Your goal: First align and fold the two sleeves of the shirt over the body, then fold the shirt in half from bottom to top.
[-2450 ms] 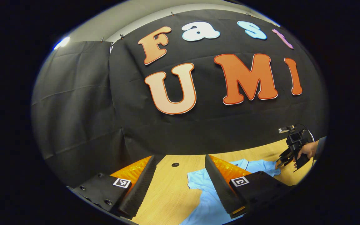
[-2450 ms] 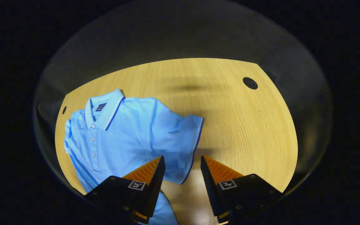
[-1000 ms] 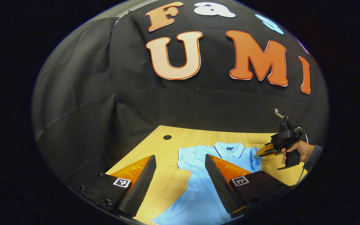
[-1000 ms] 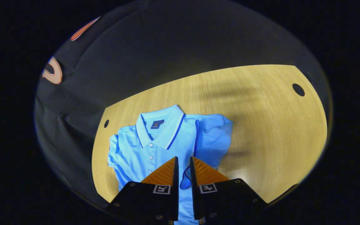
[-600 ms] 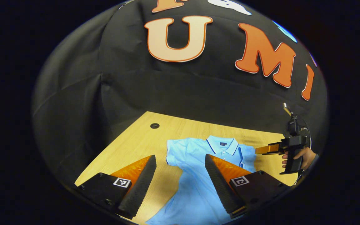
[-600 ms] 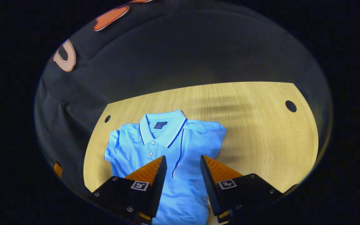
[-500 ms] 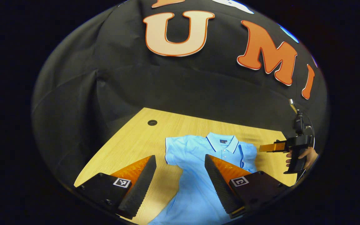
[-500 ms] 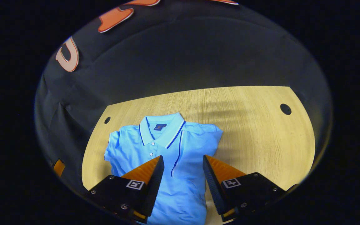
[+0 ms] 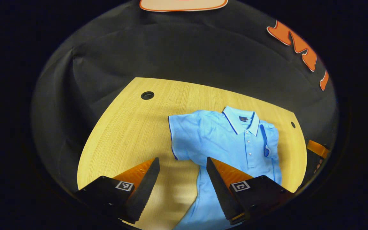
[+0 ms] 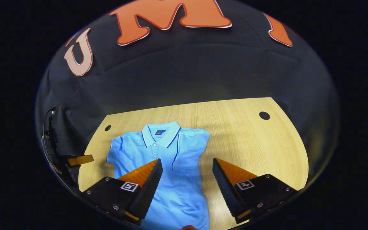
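Note:
A light blue polo shirt [image 9: 225, 143] lies face up on the wooden table [image 9: 123, 127], collar [image 9: 243, 119] toward the far wall. One sleeve [image 9: 179, 134] is spread flat on the wood. The other sleeve [image 10: 188, 150] lies folded over the body, its dark-trimmed edge beside the button placket. My left gripper [image 9: 182, 158] is open above the table, just short of the spread sleeve and the shirt's side. My right gripper [image 10: 187, 159] is open above the shirt [image 10: 174, 191], holding nothing. The left gripper [image 10: 78, 158] also shows off the table's left edge.
The table has a round cable hole [image 9: 147, 95] at the far left and another [image 10: 264, 115] at the far right. Bare wood [image 10: 251, 143] stretches right of the shirt. Black cloth walls close the booth behind and beside the table.
The right gripper carried the sleeve over the body, let go, opened and drew back. The left gripper tipped down and came closer to the spread sleeve.

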`<state>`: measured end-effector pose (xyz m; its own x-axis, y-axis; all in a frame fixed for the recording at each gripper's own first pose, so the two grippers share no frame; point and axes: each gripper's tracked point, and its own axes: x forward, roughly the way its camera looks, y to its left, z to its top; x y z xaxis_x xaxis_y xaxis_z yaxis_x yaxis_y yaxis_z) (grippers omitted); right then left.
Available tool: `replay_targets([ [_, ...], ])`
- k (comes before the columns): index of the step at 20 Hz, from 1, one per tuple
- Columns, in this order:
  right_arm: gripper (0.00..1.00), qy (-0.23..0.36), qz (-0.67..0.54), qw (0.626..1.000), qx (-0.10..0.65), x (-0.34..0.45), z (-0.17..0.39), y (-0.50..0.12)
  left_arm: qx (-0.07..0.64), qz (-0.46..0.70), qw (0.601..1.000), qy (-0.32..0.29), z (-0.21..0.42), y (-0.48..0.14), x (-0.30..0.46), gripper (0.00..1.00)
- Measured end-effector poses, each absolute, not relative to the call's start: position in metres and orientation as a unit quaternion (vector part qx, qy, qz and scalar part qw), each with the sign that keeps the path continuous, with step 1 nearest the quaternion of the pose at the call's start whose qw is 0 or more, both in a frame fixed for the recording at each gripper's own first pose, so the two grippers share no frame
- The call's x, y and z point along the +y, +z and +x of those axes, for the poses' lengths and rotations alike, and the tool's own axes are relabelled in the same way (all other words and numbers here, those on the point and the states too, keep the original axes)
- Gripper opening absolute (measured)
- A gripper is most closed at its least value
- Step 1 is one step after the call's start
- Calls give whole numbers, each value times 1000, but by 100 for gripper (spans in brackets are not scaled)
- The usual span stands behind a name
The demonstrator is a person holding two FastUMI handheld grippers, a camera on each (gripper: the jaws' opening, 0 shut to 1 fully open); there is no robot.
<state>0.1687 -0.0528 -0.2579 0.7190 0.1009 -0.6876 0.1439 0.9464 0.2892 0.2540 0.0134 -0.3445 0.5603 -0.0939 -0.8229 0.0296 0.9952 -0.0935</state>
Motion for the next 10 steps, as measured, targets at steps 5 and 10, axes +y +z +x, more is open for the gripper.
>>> replay_targets([
  [5, 97, -54, 173, 912, 369, -58, 124, -251, 500, 4, 864, -60, 296, -393, 9, 98],
  [10, 99, -92, 181, 909, 365, -64, 76, -243, 535, 29, 841, -74, 320, -440, 6, 97],
])
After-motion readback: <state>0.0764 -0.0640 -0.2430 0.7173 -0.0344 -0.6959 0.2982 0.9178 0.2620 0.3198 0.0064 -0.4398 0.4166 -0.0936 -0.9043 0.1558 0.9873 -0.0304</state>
